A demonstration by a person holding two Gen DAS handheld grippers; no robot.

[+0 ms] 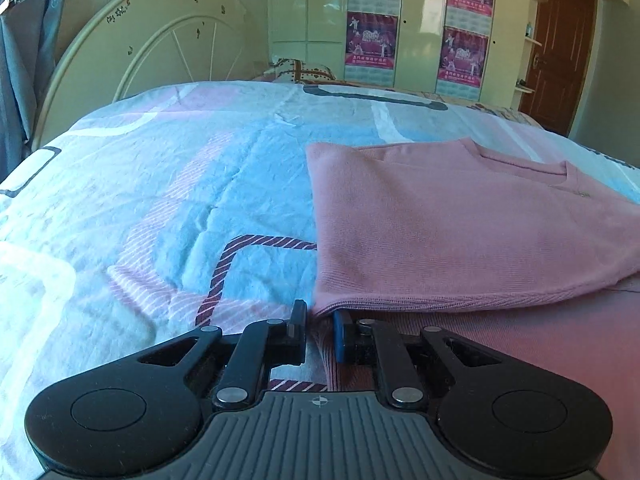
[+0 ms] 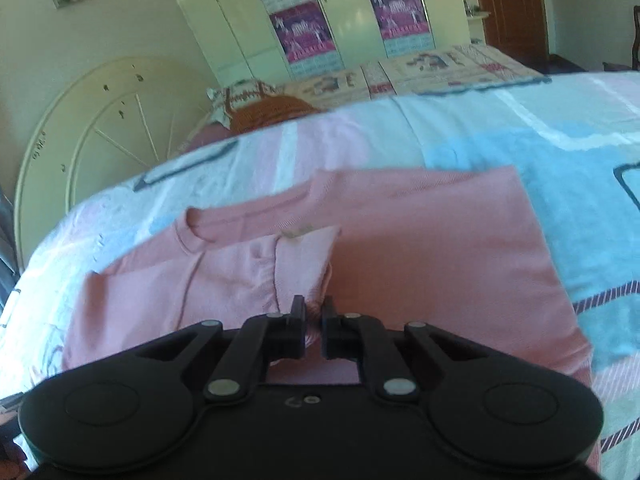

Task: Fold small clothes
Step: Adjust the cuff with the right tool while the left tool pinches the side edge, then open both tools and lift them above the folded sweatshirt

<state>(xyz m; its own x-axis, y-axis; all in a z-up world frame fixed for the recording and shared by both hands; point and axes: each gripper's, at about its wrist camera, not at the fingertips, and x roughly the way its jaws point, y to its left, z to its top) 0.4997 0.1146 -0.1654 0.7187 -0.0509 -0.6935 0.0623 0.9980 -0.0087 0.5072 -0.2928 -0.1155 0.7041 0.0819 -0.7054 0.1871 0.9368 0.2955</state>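
A pink knit sweater [image 1: 460, 232] lies partly folded on the patterned bedspread [image 1: 160, 200], its neckline toward the far side. My left gripper [image 1: 319, 316] pinches the near left corner of its ribbed hem; fabric fills the narrow gap between the jaws. In the right wrist view the same sweater [image 2: 420, 248] spreads across the bedspread [image 2: 580, 184], with a sleeve folded over the chest. My right gripper [image 2: 313, 308] is shut on a bunched fold of that pink fabric at the near edge.
A cream arched headboard [image 1: 152, 40] stands at the bed's left end, with a patterned pillow [image 1: 300, 70] behind the cover. Pale wardrobes with purple posters [image 1: 376, 20] line the far wall, and a brown door [image 1: 560, 48] is at the right. Grey curtain [image 1: 24, 60] hangs far left.
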